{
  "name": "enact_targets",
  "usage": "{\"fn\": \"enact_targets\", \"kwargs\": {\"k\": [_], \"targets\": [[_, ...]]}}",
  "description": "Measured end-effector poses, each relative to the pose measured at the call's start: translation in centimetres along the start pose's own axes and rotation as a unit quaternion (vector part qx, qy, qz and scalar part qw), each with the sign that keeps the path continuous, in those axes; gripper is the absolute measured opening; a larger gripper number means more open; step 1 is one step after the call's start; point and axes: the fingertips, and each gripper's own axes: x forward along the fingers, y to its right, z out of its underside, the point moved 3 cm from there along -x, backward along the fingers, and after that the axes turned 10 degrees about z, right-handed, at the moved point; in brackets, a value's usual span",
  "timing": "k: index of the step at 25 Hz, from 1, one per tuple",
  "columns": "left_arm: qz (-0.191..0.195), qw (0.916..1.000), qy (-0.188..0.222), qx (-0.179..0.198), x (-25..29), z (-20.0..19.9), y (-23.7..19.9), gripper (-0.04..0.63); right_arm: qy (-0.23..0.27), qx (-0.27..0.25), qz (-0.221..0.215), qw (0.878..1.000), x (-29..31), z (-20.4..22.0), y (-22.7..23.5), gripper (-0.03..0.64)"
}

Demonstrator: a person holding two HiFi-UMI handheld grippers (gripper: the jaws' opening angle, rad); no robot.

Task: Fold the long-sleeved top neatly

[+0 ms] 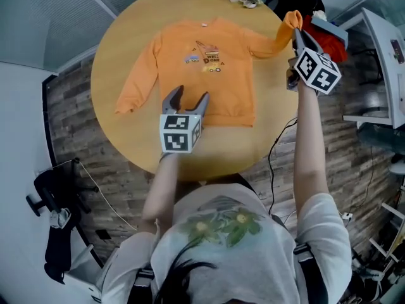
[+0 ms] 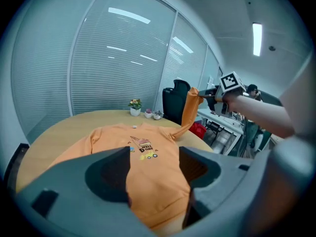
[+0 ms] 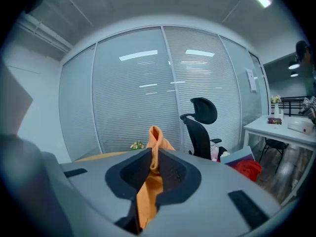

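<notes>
The left sleeve (image 1: 136,81) lies flat, slanting toward the left rim of the tabletop (image 1: 123,33). Next comes the left tool (image 1: 191,95), jaws spread and empty, hovering over the near hem of the top (image 1: 209,75), which lies front up mid-tabletop. Further right, the right sleeve (image 1: 266,43) rises off the wood to the right tool (image 1: 296,35), its jaws pinching the cuff at the far right edge.

To fold well, I judge the sleeve should be carried across the chest and laid straight, untwisted, while the left tool steadies the body.

The left tool covers part of the hem in the head view. How much cuff sits inside the pinch cannot be made out.
</notes>
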Motion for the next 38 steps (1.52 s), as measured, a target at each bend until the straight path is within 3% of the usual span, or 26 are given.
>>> {"fn": "enact_targets", "kwargs": {"k": [6, 13, 18, 22, 26, 29, 35, 38], "targets": [[-0.025, 0.9994, 0.005, -0.023, -2.5, 0.7, -4.7, 0.295, 0.001, -0.035, -0.052, 0.998, 1.8, -1.2, -8.2, 0.052], [-0.055, 0.9971, 0.003, -0.053, -6.1, 2.1, -11.7, 0.295, -0.010, -0.075, -0.121, 0.990, 3.2, 0.3, -21.1, 0.052], [-0.073, 0.9949, -0.001, -0.070, -8.7, 2.9, -16.7, 0.295, -0.050, -0.101, -0.171, 0.979, 3.8, 5.2, -31.1, 0.052], [-0.082, 0.9932, -0.012, -0.081, -10.1, 4.1, -20.1, 0.295, -0.122, -0.120, -0.181, 0.969, 5.1, 13.0, -36.6, 0.052], [-0.085, 0.9917, -0.030, -0.092, -10.9, 5.8, -22.5, 0.295, -0.197, -0.126, -0.168, 0.958, 5.7, 20.7, -38.9, 0.052], [-0.082, 0.9909, -0.044, -0.097, -11.4, 7.0, -24.0, 0.295, -0.235, -0.113, -0.154, 0.953, 5.7, 23.9, -39.3, 0.054], [-0.089, 0.9862, -0.069, -0.121, -12.3, 10.1, -26.4, 0.295, -0.286, -0.105, -0.156, 0.940, 4.9, 26.6, -40.0, 0.060], [-0.105, 0.9818, -0.083, -0.135, -13.0, 11.8, -27.4, 0.295, -0.296, -0.101, -0.170, 0.935, 3.7, 26.4, -40.4, 0.155]]}}
